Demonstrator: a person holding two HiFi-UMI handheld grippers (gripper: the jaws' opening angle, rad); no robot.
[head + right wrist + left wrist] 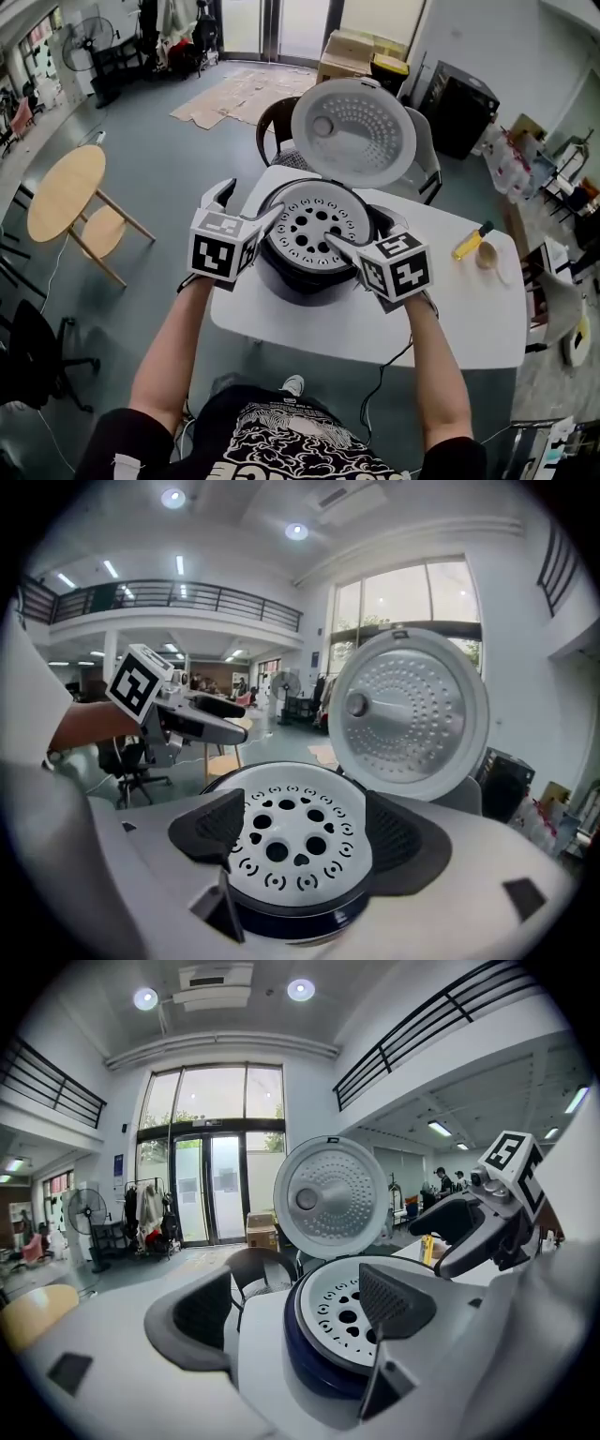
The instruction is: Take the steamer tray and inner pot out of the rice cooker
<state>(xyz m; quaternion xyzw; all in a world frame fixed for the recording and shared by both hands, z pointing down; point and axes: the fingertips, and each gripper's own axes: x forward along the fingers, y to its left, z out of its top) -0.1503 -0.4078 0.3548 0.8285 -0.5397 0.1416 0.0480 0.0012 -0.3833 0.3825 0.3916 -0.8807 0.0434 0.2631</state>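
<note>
steamer tray (314,223) in open rice cooker (298,277); left tongs (295,1314), right tongs (306,836) both wide.

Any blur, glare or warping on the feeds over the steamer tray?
Head view: sharp, evenly lit, steamer tray clear. Left gripper view: heavy fisheye, dark corners, near foreground soft. Right gripper view: same fisheye, tray holes crisp, windows washed out.

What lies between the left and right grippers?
The steamer tray, sitting in the open rice cooker, lies between the left gripper and right gripper, both with jaws apart. The head view shows it plainly.
</note>
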